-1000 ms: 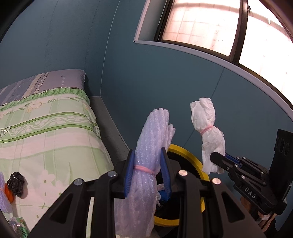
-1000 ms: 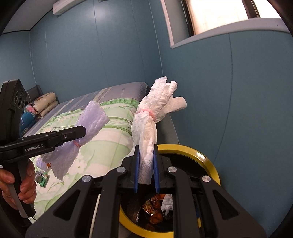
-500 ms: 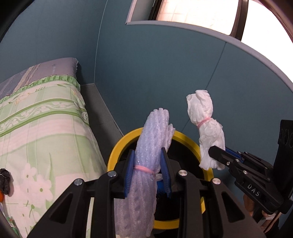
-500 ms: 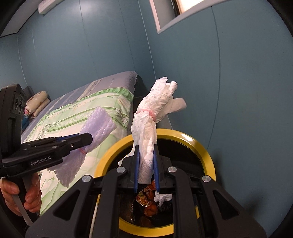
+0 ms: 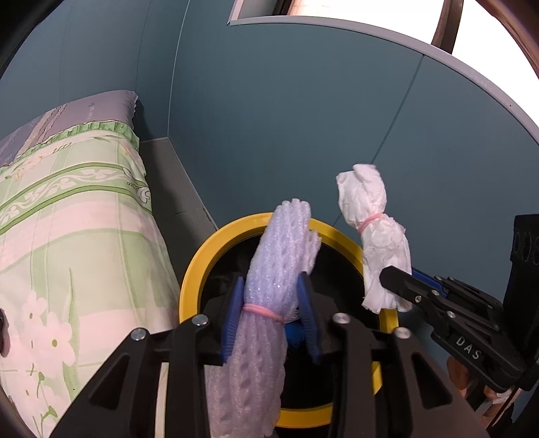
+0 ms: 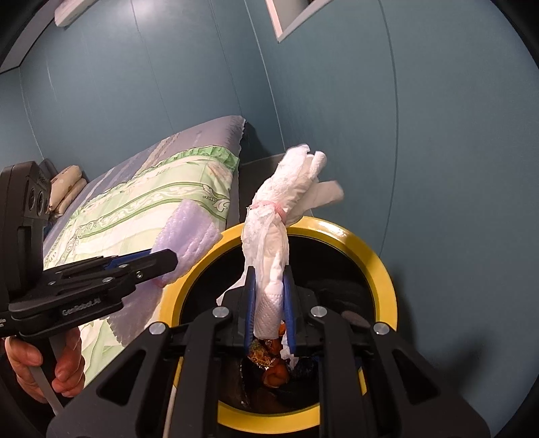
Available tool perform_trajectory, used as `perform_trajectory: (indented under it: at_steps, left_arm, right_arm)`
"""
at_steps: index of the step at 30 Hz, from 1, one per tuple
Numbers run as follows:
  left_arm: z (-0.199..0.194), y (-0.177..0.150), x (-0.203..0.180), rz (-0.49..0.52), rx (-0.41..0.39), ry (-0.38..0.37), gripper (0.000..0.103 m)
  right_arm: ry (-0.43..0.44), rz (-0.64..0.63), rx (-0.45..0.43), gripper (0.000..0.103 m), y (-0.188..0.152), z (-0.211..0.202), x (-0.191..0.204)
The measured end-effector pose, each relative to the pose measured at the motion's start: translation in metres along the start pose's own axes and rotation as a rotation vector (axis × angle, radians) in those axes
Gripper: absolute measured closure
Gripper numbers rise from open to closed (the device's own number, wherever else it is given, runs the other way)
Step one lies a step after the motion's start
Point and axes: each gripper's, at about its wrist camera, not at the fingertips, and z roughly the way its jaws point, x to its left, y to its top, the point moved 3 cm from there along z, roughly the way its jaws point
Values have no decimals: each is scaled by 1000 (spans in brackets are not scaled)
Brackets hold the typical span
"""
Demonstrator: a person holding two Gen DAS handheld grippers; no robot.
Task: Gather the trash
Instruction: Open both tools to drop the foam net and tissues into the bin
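Observation:
My left gripper (image 5: 271,296) is shut on a lilac foam-net bundle (image 5: 273,269) tied with a pink rubber band, held over the yellow-rimmed trash bin (image 5: 202,262). My right gripper (image 6: 269,286) is shut on a white tissue bundle (image 6: 279,215) tied with a pink band, held over the same bin (image 6: 377,262). The tissue bundle (image 5: 374,229) and the right gripper (image 5: 397,283) also show in the left wrist view at right. The foam bundle (image 6: 188,236) and the left gripper (image 6: 165,262) show in the right wrist view at left. Wrappers and tissue lie inside the bin.
A bed with a green floral sheet (image 5: 67,236) lies left of the bin, with pillows (image 6: 65,188) at its far end. A teal wall (image 5: 303,118) stands right behind the bin. A window (image 5: 488,27) is high on the wall.
Both grippers have moved forward and down with their bundles. The bin now lies directly under both of them and fills more of each view.

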Motion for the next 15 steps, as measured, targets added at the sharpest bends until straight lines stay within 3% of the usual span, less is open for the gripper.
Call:
perform_trajectory:
  at_steps: [1, 4, 12, 15]
  left_arm:
    - [0, 1, 1, -5, -3, 0, 55]
    - [-4, 1, 7, -25, -21, 4, 45]
    - [-21, 4, 24, -53, -61, 40, 30]
    - [-30, 6, 36, -66, -75, 58, 27]
  right_arm:
    - [-4, 3, 1, 83, 0, 0, -1]
    - [-12, 23, 1, 72, 1, 1, -7]
    - [-18, 47, -8, 70, 1, -5, -6]
    - [-4, 40, -27, 63, 2, -11, -2]
